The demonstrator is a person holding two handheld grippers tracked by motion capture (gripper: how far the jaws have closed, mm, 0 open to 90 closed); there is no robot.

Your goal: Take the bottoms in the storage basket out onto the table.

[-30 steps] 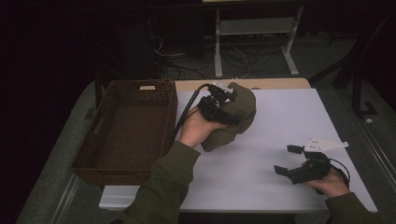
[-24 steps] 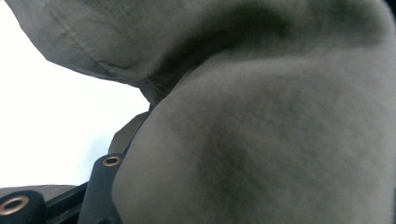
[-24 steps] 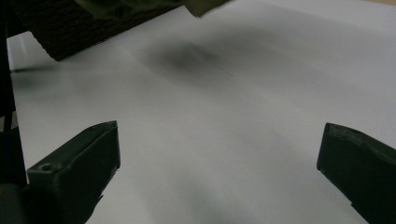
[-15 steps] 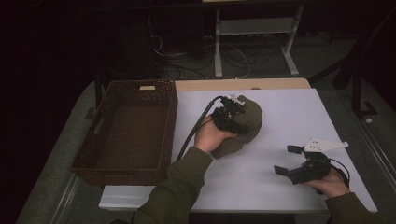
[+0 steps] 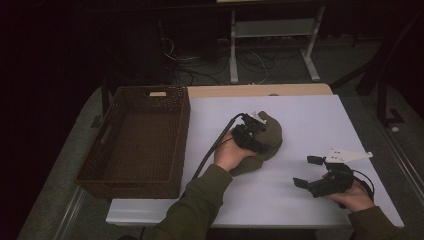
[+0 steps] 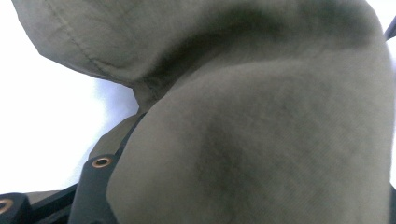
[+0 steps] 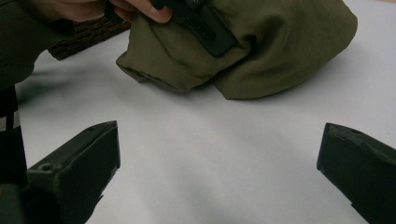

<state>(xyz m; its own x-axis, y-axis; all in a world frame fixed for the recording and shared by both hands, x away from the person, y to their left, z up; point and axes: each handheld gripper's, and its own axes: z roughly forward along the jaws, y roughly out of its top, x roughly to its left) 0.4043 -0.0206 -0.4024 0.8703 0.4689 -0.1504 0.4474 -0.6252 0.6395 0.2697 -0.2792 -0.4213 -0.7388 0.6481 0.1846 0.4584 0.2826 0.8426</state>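
On the white table (image 5: 310, 120), the left gripper (image 5: 257, 135) jaws, just opening, straddle the olive cloth (image 5: 274, 136); right gripper (image 5: 308, 172) jaws gape empty.

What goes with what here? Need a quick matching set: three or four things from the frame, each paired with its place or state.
Things:
1. wicker basket
2. olive cloth
3. right gripper
4. left gripper

Places or states:
A. bunched on the white table
B. jaws wide apart, nothing between them
C. pressed into the cloth
D. at the table's left edge

Pairs: 1-D, 2-A, 3-B, 4-C
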